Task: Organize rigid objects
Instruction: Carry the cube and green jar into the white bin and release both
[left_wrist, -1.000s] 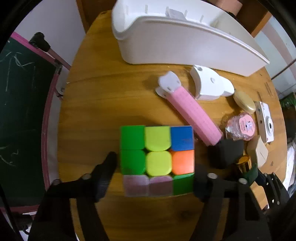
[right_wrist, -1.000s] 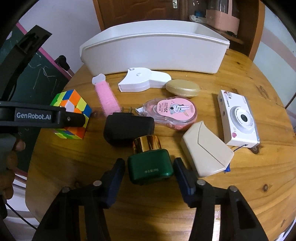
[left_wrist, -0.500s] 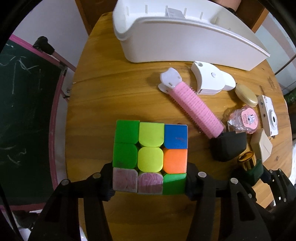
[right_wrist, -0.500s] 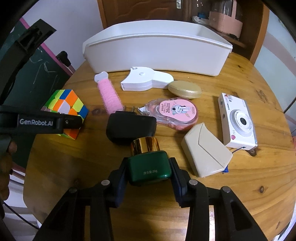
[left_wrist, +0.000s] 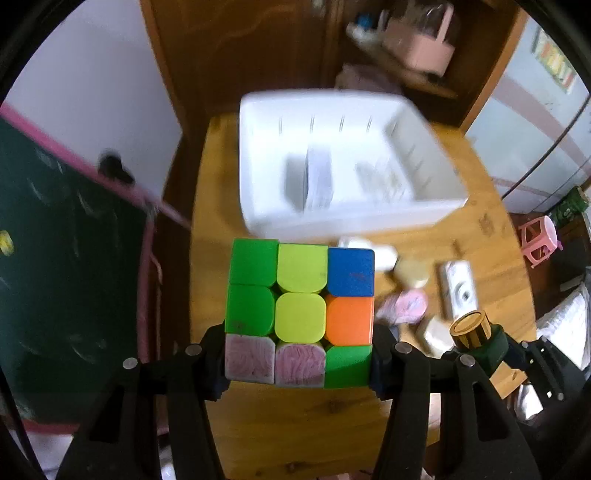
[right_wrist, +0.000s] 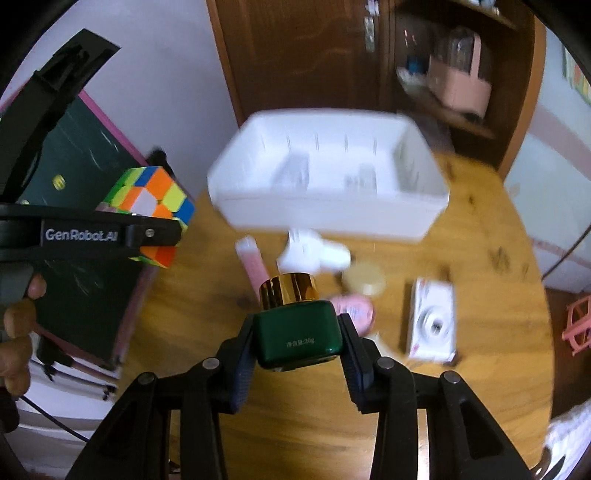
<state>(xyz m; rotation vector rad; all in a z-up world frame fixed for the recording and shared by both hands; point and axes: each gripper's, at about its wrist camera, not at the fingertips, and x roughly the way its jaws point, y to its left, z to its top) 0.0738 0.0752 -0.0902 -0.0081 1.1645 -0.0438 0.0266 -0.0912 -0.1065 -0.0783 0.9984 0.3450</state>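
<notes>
Both claws have risen off the round wooden tabletop (right_wrist: 207, 325) since a moment ago, each carrying its load toward the white plastic divided bin (right_wrist: 328, 177). Left claw (left_wrist: 299, 358) is clamped on the lower flanks of a multicoloured plastic puzzle cube (left_wrist: 300, 314), held in the air before the bin. Right claw (right_wrist: 297, 343) is clamped on the sides of a small dark green bottle with a gold cap (right_wrist: 295, 328). Cube looks light and stiff, with flat faces that grip well; bottle looks smooth, likely slippery and breakable.
</notes>
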